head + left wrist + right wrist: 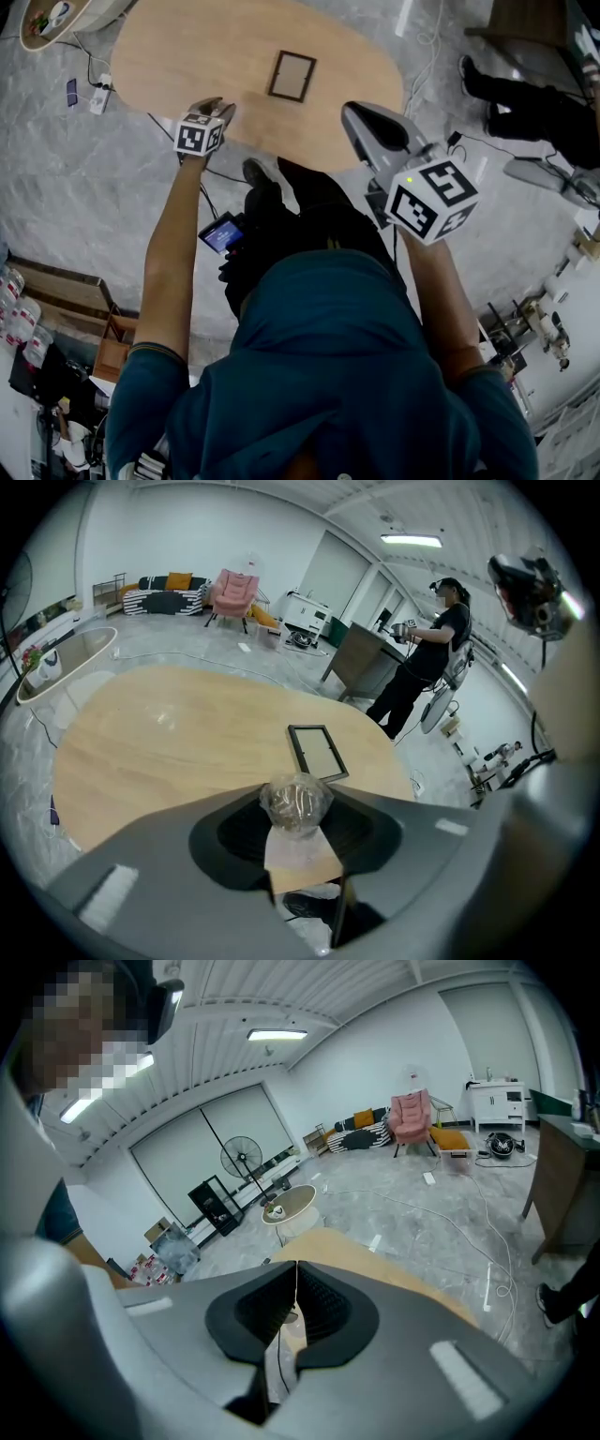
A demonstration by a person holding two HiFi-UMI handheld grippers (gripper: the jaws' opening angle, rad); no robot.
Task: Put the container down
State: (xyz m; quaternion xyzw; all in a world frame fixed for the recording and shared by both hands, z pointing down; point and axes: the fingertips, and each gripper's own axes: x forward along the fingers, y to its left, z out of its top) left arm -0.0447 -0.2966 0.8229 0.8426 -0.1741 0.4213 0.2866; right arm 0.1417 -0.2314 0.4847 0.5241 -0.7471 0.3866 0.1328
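The left arm is stretched forward with the forearm bare, and the left gripper [214,111] points steeply down over the near edge of the table [187,56]. Its dark ribbed jaws are half apart and clenched on the container [296,802], a small round thing of clear, crinkled plastic with something brown inside. I cannot tell if it touches the wood. Just beyond it a flat rectangular frame [317,752] with a dark border lies on the smooth, pale wooden oval top. The right arm is bent nearer the body. The right gripper [296,1269], grey and smooth, tilts down less, and its jaws are pressed together with nothing between them.
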